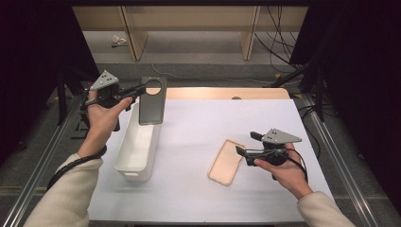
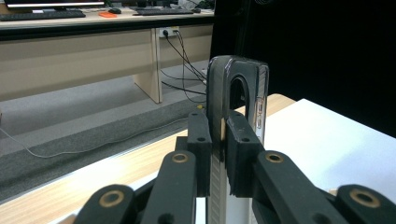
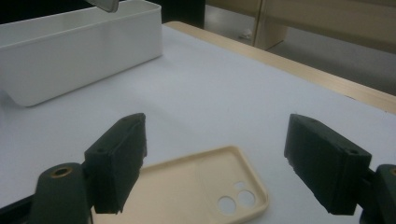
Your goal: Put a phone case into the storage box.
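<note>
The dark phone case point(image 1: 152, 101) is held over the far end of the white bin point(image 1: 137, 150), clamped at its top edge by the left gripper point(image 1: 142, 88). It should be lowered squarely before release. The right gripper point(image 3: 215, 158) is held apart over the beige case point(image 1: 227, 161)

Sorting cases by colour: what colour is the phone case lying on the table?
Beige phone case, clearest in the right gripper view.

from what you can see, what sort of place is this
Probably an office or lab set up for recording: a white-covered table boxed in by black curtains, wooden desks with keyboards, and loose cables on the grey carpet.
</note>
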The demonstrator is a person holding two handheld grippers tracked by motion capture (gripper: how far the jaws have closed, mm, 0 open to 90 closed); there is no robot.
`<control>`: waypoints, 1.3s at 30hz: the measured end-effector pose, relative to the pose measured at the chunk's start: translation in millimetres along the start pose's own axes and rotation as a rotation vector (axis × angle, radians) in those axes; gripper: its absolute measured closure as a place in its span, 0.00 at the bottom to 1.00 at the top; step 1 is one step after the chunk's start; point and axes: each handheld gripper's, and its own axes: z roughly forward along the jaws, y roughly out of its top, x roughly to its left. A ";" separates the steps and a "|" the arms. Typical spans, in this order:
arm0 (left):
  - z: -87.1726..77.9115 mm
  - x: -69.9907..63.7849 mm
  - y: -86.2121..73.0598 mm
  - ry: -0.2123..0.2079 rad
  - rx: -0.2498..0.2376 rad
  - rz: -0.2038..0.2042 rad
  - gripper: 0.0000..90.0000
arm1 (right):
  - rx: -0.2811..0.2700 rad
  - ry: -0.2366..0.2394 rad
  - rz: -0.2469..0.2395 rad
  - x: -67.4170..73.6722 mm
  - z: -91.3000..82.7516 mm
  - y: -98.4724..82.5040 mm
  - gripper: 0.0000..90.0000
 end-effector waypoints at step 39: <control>8.7 38.2 -11.3 0.069 0.042 0.013 0.91 | 0.000 -0.006 0.001 -1.0 -0.2 -0.3 0.26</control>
